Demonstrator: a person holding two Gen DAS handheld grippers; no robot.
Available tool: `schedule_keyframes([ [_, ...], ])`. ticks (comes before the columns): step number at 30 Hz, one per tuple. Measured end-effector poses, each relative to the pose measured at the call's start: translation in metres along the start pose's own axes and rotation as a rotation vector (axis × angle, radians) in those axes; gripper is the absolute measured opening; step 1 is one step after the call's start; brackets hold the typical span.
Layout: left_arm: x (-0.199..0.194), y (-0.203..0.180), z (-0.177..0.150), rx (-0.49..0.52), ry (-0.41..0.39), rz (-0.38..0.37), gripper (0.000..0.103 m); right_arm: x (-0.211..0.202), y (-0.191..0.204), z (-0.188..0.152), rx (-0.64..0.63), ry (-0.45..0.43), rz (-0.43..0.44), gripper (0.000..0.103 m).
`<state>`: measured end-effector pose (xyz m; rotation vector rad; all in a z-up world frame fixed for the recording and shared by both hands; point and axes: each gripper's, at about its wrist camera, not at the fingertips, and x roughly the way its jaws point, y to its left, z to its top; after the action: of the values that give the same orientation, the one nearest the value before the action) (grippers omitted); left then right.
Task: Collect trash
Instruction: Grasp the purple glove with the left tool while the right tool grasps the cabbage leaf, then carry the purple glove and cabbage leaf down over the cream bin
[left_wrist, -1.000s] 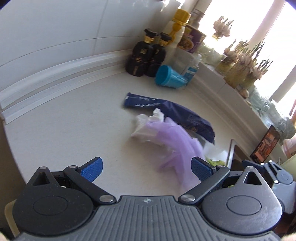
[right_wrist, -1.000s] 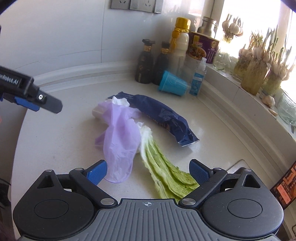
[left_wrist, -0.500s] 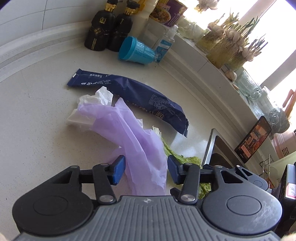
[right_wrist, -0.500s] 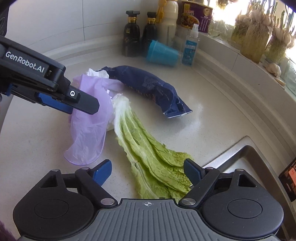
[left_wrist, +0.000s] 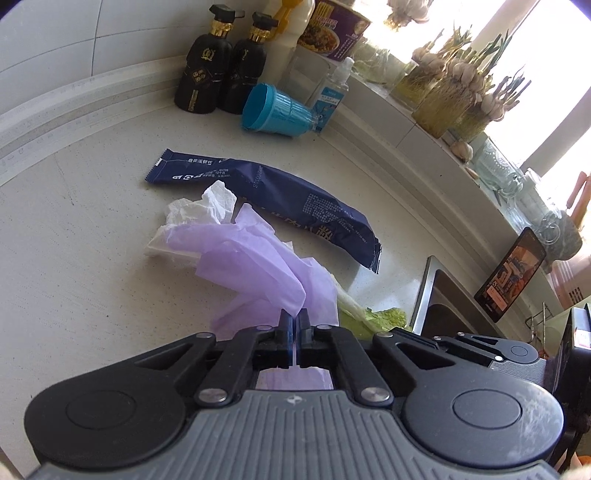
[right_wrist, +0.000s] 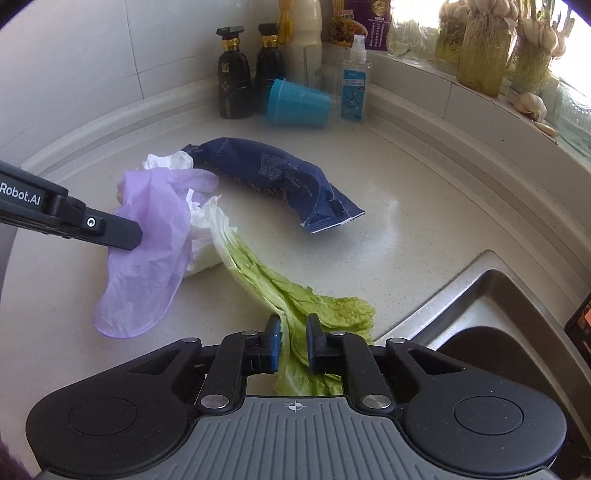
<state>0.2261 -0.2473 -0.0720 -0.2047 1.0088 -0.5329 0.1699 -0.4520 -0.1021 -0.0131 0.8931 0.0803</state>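
White "Robot.AI" lettering marks the left gripper (right_wrist: 125, 236), clamped on a thin, crumpled purple glove (left_wrist: 255, 266) on the counter (left_wrist: 85, 258); the right gripper (right_wrist: 293, 341) pinches a limp green cabbage leaf (right_wrist: 266, 277) beside it.

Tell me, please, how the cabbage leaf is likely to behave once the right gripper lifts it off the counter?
The cabbage leaf will probably droop: its frilly green end is thin and already crumpled where the right gripper pinches it. The pale white rib looks stiffer, so that end may swing rather than fold. It may also drag the white tissue that it touches.
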Motion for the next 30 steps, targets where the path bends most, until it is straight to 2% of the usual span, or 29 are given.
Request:
schedule_keyframes([
  [10,-0.036,0.009,0.006,-0.022,-0.082,-0.037,0.000,-0.018,0.002,0.014,0.014,-0.079,-0.070,0.003],
  [18,-0.067,0.016,0.006,-0.041,-0.141,-0.098,0.000,-0.042,0.008,0.024,0.037,-0.143,-0.118,0.003],
  [24,-0.097,0.023,0.005,-0.050,-0.193,-0.130,0.000,-0.066,0.021,0.034,0.043,-0.192,-0.122,0.003],
  [30,-0.126,0.036,0.001,-0.059,-0.241,-0.127,0.000,-0.087,0.042,0.039,0.023,-0.225,-0.116,0.003],
])
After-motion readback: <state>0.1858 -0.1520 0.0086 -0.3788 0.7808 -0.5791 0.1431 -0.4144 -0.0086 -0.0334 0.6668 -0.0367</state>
